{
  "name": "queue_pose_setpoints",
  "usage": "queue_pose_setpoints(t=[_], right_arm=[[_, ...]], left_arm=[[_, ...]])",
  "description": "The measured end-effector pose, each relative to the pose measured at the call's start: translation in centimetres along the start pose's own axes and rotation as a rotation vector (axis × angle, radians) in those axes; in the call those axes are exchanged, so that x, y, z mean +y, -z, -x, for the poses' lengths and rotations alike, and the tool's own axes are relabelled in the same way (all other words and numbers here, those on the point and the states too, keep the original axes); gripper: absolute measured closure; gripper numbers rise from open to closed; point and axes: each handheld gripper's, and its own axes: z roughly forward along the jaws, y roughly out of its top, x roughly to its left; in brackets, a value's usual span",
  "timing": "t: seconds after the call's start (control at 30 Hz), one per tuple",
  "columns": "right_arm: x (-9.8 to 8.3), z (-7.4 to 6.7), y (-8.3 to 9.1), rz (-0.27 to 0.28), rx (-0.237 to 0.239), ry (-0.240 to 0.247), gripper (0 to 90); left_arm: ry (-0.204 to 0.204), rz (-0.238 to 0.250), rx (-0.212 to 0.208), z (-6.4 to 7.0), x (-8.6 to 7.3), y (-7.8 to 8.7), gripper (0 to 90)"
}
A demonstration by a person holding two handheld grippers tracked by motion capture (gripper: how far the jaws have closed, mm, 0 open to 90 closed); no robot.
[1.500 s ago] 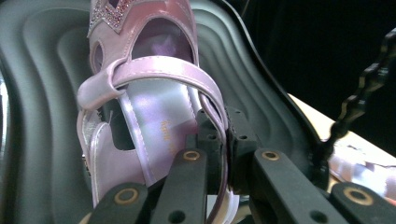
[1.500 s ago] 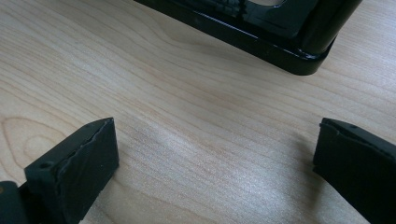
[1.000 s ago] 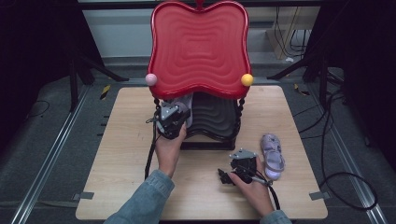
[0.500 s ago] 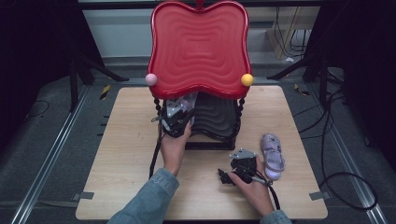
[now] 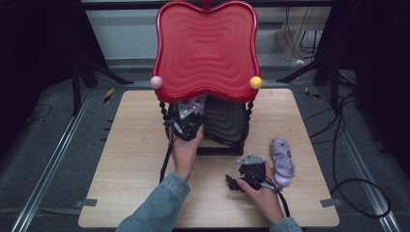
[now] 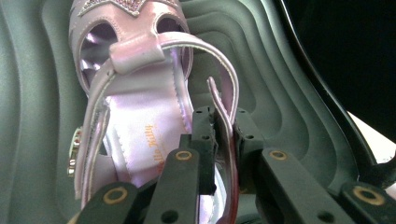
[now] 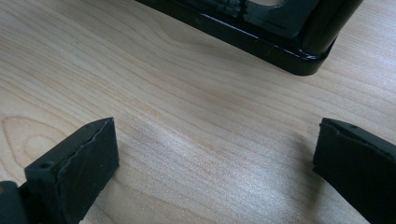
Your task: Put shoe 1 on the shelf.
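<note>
Moved: left hand [image 5: 186, 150] has pushed a little deeper under the red shelf [image 5: 207, 48] than a second ago, so the left gripper [image 5: 186, 118] now sits over the black shelf [image 5: 227, 121] below it.
Left fingers: they have just been opening a tiny bit, yet the left gripper view shows the fingers [image 6: 204, 135] pressed on the thin heel strap of the purple shoe [image 6: 135, 116], so the strap is pinched between them.
Where the shoe is: it lies on the wavy black shelf [image 6: 42, 116], toe pointing away from the camera.
What that means: I think the shoe is about at its place and the hand is starting to let go. The letting go is not done yet.
Right hand: it has stayed put, resting on the wooden surface [image 5: 130, 145] with the right gripper [image 5: 249, 175].
Right fingers: spread wide apart with nothing but bare wood [image 7: 210, 140] between them.
Other shoe: a second purple shoe [image 5: 281, 154] lies on the surface just beside the right gripper, waiting. It looks like the next one to pick up.
High view adds: both hands, the whole rack, and the second shoe.
Left gripper view adds: the pinch on the strap up close, which the red shelf hides from above.
Right gripper view adds: the black foot of the rack [image 7: 252, 42] near the open fingers.
</note>
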Motion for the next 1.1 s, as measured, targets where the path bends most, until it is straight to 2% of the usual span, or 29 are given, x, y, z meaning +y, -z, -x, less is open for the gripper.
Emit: queue_pose_setpoints(t=[0.5, 0.7, 0.9, 0.93, 1.1], right_arm=[[0.0, 0.0, 0.0, 0.0, 0.0, 0.0, 0.4], [0.0, 0.0, 0.0, 0.0, 0.0, 0.0, 0.4], [0.0, 0.0, -0.01, 0.001, 0.001, 0.0, 0.5], [0.0, 0.0, 0.0, 0.0, 0.0, 0.0, 0.5], [0.0, 0.0, 0.0, 0.0, 0.0, 0.0, 0.4]], left_arm=[[-0.003, -0.009, 0.001, 0.34, -0.05, -0.29, 75.5], [0.01, -0.014, -0.005, 0.44, 0.07, -0.37, 75.5], [-0.003, -0.016, -0.002, 0.56, 0.03, -0.39, 73.5], [-0.015, -0.015, 0.003, 0.55, 0.03, -0.39, 73.2], [-0.014, -0.015, 0.0, 0.66, -0.01, -0.37, 71.6]])
